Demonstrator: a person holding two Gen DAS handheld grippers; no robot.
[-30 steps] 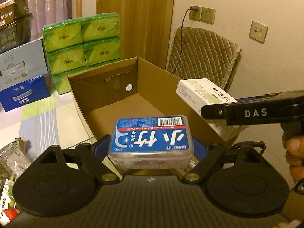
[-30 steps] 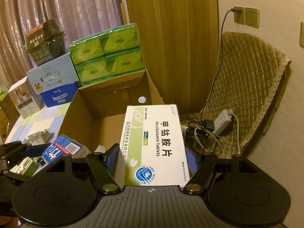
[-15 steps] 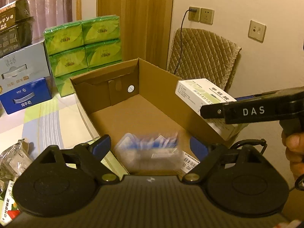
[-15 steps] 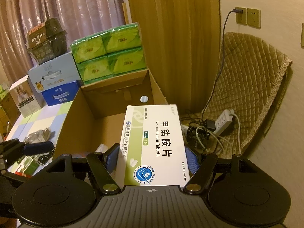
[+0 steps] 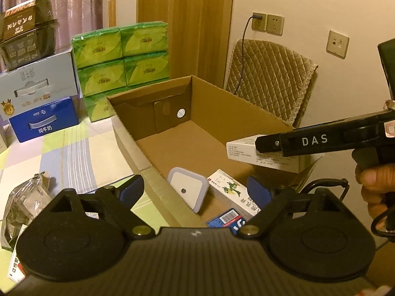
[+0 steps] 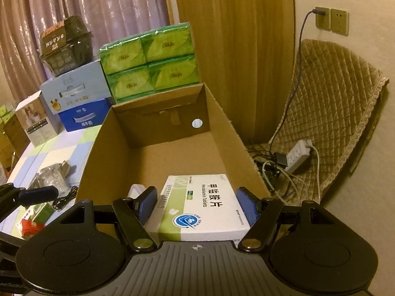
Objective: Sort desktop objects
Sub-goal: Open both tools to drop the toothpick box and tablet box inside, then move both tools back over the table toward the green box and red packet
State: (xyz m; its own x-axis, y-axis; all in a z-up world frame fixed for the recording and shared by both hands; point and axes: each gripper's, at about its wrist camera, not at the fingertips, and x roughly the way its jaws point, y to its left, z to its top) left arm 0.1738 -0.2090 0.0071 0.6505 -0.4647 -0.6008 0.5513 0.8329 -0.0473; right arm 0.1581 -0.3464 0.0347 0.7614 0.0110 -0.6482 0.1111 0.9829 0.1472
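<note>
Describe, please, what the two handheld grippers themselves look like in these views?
Both are matte black plastic. Each left gripper and right gripper has a ribbed body, two rounded discs, angled link arms with brass-coloured pivot pins, and blue finger pads. Seen side-on, the right one bears white "DAS" lettering, a small sticker, and thin black cable by the hand.

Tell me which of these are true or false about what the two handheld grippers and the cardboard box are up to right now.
1. The left gripper is holding the blue floss box. False: its jaws are open and empty; the floss box lies in the cardboard box.
2. The right gripper has the white tablet box between its fingers. True.
3. The cardboard box is empty. False: a white night light and other packs lie inside.
4. Green tissue packs are stacked behind the cardboard box. True.
</note>
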